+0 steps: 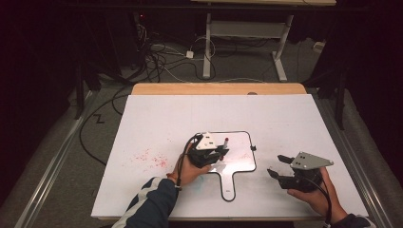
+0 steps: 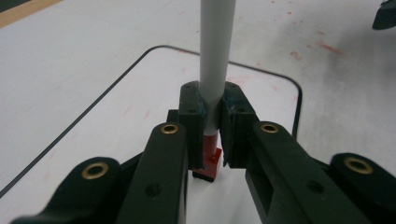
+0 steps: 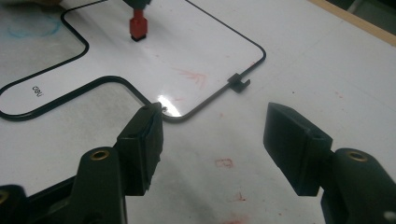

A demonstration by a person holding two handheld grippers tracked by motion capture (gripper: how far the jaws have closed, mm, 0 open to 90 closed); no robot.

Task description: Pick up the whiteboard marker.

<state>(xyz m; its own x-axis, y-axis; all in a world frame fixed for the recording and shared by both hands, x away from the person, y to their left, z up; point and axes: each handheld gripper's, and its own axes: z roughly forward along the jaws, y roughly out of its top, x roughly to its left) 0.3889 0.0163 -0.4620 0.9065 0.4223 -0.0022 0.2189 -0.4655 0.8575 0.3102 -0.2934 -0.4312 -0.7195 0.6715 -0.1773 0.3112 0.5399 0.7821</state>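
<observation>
Left gripper (image 1: pixel 216 151), frame center, fingers (image 2: pixel 192 123) pinching a marker (image 2: pixel 215 60) upright w/ red tip on the small whiteboard (image 1: pixel 240 156). Looks like drawing/writing is the step; next needs steady tip pressure. Right gripper (image 1: pixel 280 166), lower right, fingers spread, holding nothing, hovers over the table (image 1: pixel 157 118). Red smudges (image 1: pixel 152 157) left of board; nothing in the way.

Upright red-tipped marker (image 2: pixel 215 60) on whiteboard (image 1: pixel 240 152)
</observation>
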